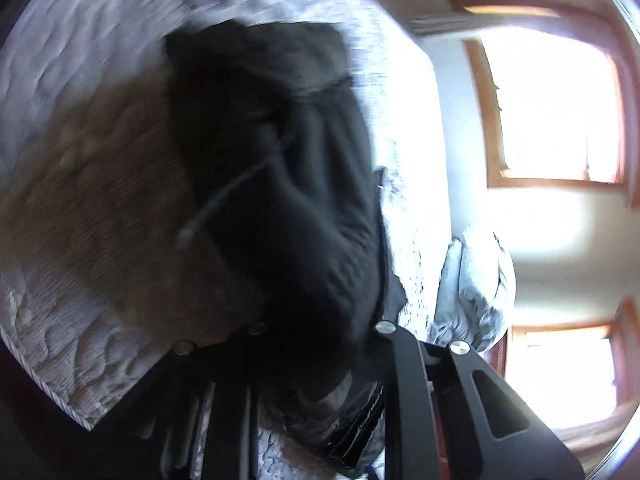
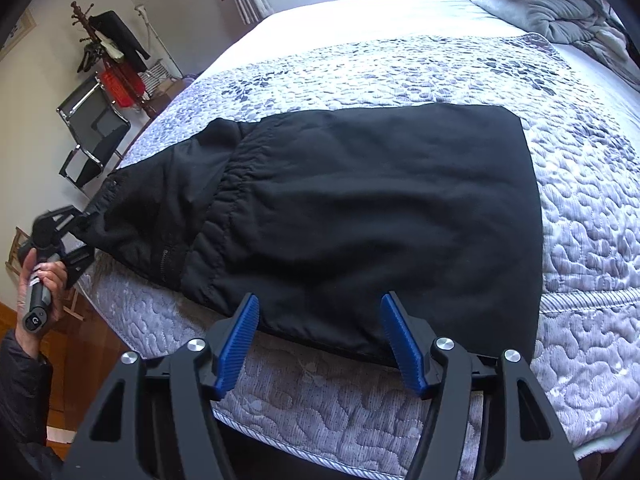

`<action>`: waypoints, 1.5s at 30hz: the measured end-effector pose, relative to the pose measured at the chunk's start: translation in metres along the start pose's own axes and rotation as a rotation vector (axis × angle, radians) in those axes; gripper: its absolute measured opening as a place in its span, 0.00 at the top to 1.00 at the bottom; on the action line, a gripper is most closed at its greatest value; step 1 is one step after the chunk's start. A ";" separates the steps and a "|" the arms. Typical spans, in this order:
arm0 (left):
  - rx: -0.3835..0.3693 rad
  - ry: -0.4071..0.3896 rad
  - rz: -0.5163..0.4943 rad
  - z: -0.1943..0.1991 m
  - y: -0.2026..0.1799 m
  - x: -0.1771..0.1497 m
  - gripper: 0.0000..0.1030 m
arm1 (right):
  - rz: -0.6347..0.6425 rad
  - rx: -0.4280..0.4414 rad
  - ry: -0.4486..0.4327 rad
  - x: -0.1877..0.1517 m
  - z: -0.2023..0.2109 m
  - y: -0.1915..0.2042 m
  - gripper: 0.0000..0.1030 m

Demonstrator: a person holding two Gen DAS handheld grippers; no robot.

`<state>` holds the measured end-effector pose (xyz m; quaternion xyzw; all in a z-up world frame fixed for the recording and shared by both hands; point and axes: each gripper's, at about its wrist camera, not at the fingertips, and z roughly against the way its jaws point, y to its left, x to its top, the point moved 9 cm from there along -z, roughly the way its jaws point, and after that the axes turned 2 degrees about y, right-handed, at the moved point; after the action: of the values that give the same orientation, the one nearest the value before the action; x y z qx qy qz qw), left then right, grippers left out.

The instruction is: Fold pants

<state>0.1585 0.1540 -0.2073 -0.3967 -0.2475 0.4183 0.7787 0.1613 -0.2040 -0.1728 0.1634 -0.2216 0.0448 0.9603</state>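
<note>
Black pants [image 2: 360, 208] lie partly folded on the quilted bed [image 2: 400, 68], elastic waistband toward the left. My right gripper [image 2: 318, 308] is open with blue pads, hovering just above the pants' near edge, holding nothing. My left gripper [image 2: 86, 222] is seen at the far left of the right wrist view, shut on the pants' left end and lifting it off the bed edge. In the blurred left wrist view the pants [image 1: 280, 184] hang from the gripper [image 1: 340, 344], with a drawstring [image 1: 224, 196] dangling; the fingertips are hidden by fabric.
A folded grey duvet [image 2: 540, 4] lies at the bed's far right. A black chair [image 2: 94, 132] and a coat rack [image 2: 104, 40] stand left of the bed. Bright windows [image 1: 556, 108] fill the right of the left wrist view.
</note>
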 end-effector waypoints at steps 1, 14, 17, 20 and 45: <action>0.006 -0.007 -0.044 -0.001 -0.018 0.009 0.85 | -0.001 -0.002 -0.002 -0.001 0.001 -0.001 0.37; 0.103 0.042 -0.894 -0.048 -0.192 -0.090 0.82 | -0.091 0.035 -0.029 -0.007 0.002 -0.027 0.37; 0.144 0.093 -1.066 -0.071 -0.202 -0.127 0.80 | -0.117 0.047 -0.046 -0.007 0.006 -0.034 0.37; 0.204 0.128 -1.217 -0.091 -0.193 -0.157 0.78 | -0.151 0.062 -0.067 -0.007 0.012 -0.044 0.37; 0.094 0.197 -1.592 -0.040 -0.197 -0.213 0.13 | -0.421 0.236 -0.241 0.031 0.058 -0.089 0.16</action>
<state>0.1639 -0.1092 -0.0785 -0.1031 -0.3685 -0.2897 0.8773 0.1794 -0.3068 -0.1365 0.3211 -0.2886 -0.1503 0.8894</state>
